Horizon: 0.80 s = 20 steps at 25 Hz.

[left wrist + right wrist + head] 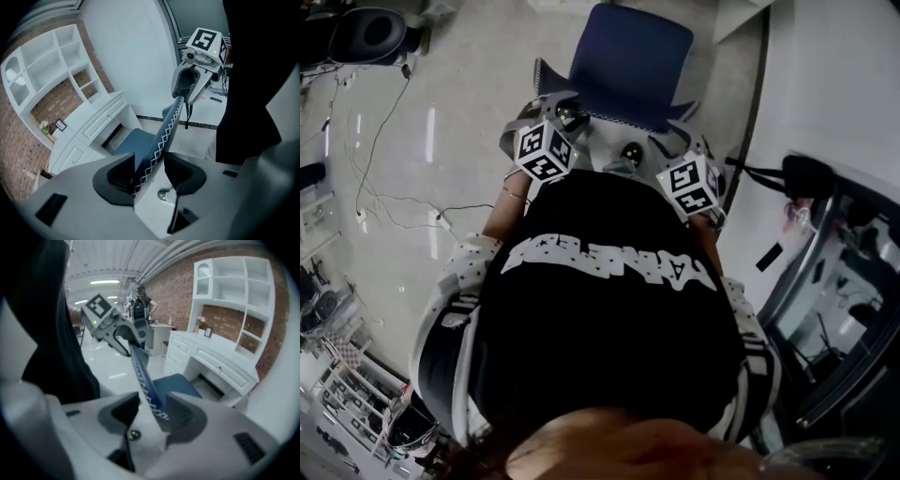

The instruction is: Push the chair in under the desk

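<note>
The blue chair (pixel 628 56) stands in front of me with its seat facing away. Its backrest's top edge (pixel 161 136), blue with white zigzag stitching, runs between the jaws of both grippers. My left gripper (pixel 149 168) is open around the edge's left end, with the fabric lying against one pad and a gap on the other side. My right gripper (pixel 152 411) is open around the right end in the same way. Each gripper shows in the other's view: the right gripper (pixel 187 84) and the left gripper (pixel 124 341). The white desk (pixel 220 362) lies beyond the seat (pixel 176 383), its kneehole dark.
White shelves (pixel 239 291) rise over the desk against a brick wall. Cables (pixel 384 187) trail across the glossy floor at left, near a black chair (pixel 366 33). A dark-framed stand (pixel 825 272) is close on my right. A person (pixel 140 305) stands far back.
</note>
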Tool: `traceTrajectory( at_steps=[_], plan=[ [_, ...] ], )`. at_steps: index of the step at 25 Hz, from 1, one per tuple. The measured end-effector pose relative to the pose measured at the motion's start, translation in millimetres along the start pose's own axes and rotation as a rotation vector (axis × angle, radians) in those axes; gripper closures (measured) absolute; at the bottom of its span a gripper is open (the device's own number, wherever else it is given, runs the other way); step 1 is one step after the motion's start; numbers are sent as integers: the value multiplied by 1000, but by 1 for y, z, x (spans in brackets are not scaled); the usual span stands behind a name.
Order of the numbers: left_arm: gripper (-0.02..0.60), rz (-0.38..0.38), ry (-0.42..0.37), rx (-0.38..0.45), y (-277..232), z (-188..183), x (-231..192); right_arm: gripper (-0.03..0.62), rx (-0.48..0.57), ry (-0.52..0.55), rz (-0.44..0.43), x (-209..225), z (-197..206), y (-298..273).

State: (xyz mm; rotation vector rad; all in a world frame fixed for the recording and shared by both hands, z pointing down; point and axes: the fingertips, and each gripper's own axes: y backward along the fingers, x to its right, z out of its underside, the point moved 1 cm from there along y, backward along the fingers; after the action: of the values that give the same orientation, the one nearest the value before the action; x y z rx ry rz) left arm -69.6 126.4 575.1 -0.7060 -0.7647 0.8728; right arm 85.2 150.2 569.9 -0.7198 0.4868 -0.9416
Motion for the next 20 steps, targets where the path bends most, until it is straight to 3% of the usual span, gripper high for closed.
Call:
traceTrajectory(
  at_steps=[3,8,20],
  plan=[
    [379,6,-29,14,0,0,0,460,-39,46,33,0,3,-4],
    [408,18,-69,15,-2,-5,-1,464,-31,21,31,6,5,-4],
    [411,75,-96,23,-19,-16,-17,467,-99,24,128,32,1,-9]
  ],
)
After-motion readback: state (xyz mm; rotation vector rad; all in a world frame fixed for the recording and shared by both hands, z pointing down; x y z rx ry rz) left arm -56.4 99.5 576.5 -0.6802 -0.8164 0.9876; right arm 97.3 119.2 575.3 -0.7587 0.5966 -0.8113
